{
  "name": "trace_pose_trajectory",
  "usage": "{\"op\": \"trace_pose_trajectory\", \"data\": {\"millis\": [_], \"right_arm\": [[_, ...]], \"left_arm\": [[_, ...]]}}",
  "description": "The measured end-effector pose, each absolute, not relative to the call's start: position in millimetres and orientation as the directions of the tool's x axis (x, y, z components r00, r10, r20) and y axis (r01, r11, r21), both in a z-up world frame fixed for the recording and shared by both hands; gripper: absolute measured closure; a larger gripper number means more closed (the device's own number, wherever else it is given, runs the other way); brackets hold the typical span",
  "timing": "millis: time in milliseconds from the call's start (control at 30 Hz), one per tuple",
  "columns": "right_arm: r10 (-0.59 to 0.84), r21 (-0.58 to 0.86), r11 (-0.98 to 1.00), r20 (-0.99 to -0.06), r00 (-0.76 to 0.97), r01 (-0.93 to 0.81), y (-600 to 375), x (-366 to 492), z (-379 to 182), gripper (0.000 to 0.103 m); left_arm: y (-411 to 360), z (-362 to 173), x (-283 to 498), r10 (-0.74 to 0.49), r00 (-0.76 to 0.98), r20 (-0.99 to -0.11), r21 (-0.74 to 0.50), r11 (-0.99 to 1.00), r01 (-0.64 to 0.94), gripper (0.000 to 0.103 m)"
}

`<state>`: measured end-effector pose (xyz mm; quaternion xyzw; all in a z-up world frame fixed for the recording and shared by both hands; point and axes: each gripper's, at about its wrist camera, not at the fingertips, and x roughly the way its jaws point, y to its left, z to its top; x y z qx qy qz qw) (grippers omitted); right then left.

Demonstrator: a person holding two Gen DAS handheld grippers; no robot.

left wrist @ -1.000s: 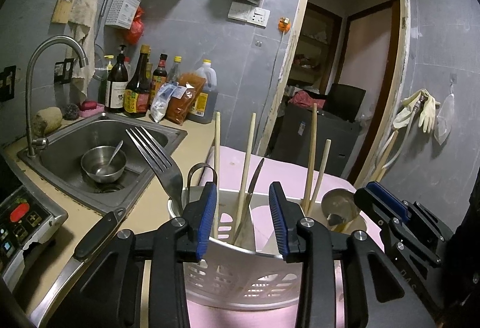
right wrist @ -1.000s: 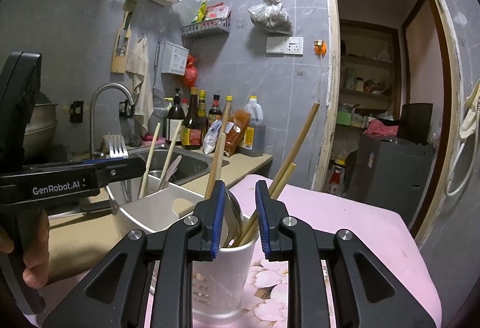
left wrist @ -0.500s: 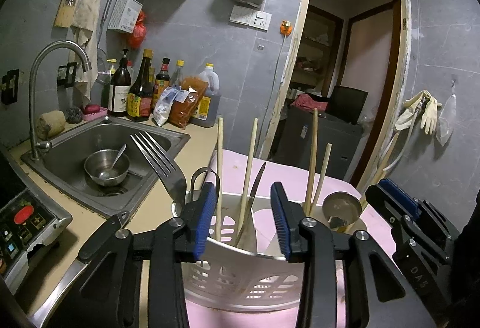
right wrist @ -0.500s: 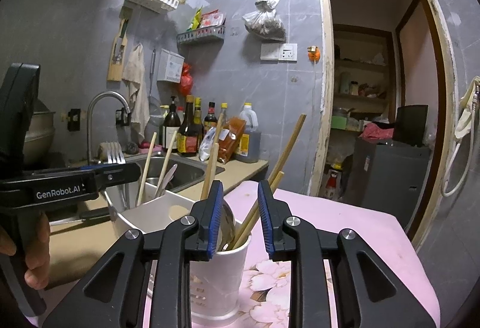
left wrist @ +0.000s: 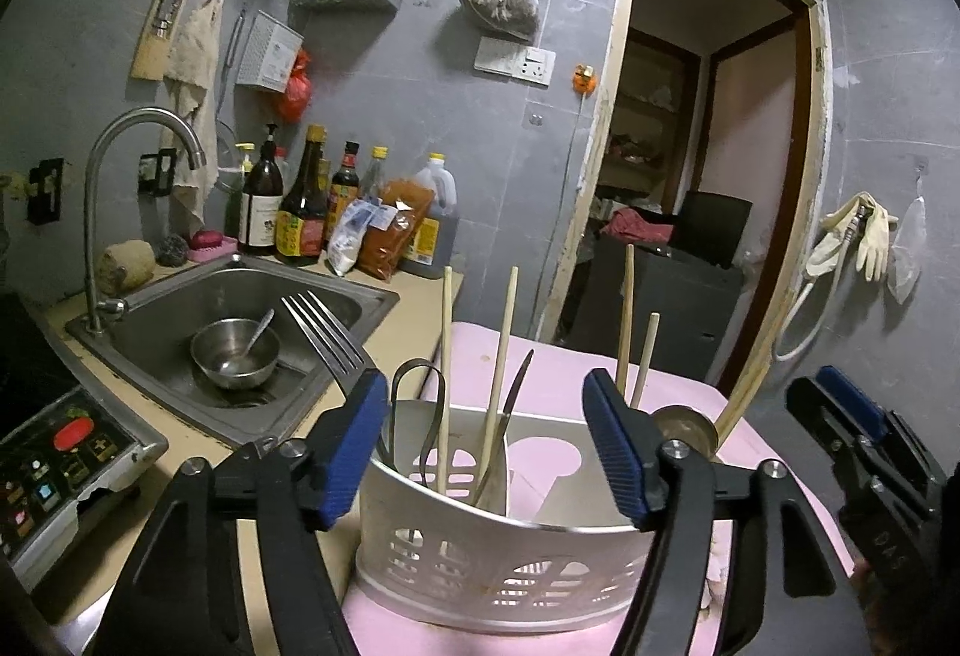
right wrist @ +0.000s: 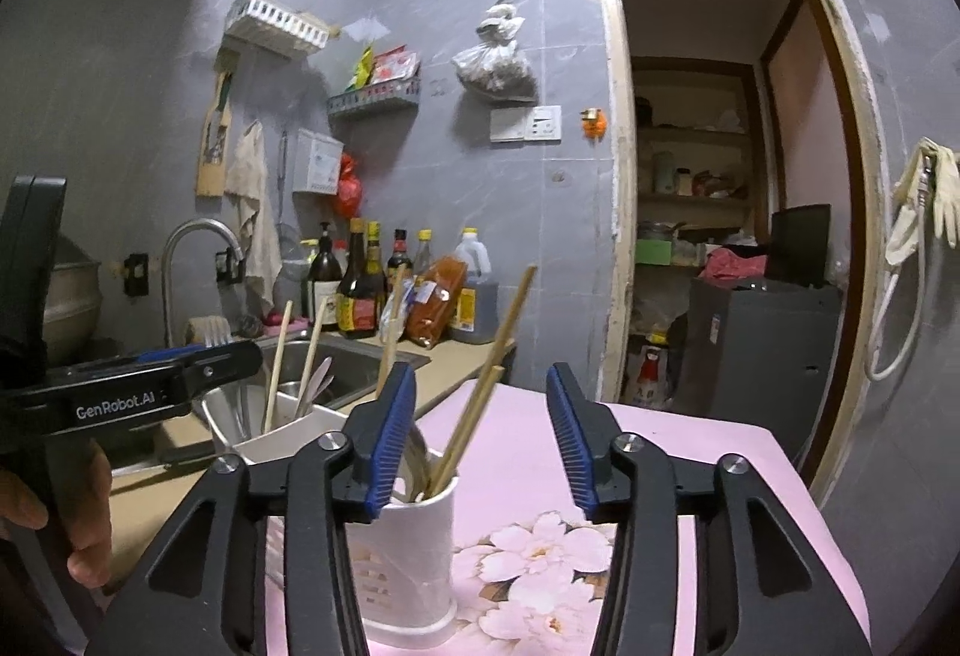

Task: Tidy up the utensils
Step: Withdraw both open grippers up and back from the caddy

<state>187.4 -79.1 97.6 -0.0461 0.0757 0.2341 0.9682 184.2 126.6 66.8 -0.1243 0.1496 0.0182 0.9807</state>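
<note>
A white slotted utensil holder (left wrist: 498,560) stands on the pink flowered cloth (right wrist: 540,548). It holds several wooden chopsticks (left wrist: 505,350), a knife, a ladle (left wrist: 684,422) and a fork (left wrist: 324,338) that leans out at the left. My left gripper (left wrist: 486,446) is open, its jaws either side of the holder's rim, holding nothing. My right gripper (right wrist: 480,440) is open just above the holder (right wrist: 402,554), empty. The right gripper also shows at the right edge of the left wrist view (left wrist: 864,452).
A steel sink (left wrist: 228,332) with a bowl (left wrist: 235,353) and a spoon lies to the left, under a tap (left wrist: 120,176). Sauce bottles (left wrist: 312,206) line the wall. An induction cooker (left wrist: 54,470) sits at the near left. A doorway (right wrist: 720,176) opens at the right.
Both grippers have opened wide; they were narrow before. Both views have pulled back and up a little from the holder.
</note>
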Motion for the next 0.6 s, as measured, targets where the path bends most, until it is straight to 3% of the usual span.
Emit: {"op": "trace_pose_trajectory", "data": {"millis": [167, 300, 600], "right_arm": [[0.414, -0.029, 0.906, -0.154, 0.897, -0.422, -93.9, 183.3, 102.7, 0.039], [0.394, -0.022, 0.916, -0.143, 0.908, -0.401, -105.7, 178.7, 107.7, 0.033], [0.349, -0.003, 0.936, -0.14, 0.927, -0.353, -132.8, 167.6, 113.4, 0.015]], "left_arm": [[119.1, 68.8, 179.4, 0.013, 0.956, -0.292, -0.232, 0.969, -0.084, 0.032], [110.7, 69.7, 174.0, 0.017, 0.96, -0.28, -0.211, 0.974, -0.079, 0.014], [93.9, 75.5, 163.0, 0.01, 0.968, -0.251, -0.174, 0.983, -0.056, 0.007]]}}
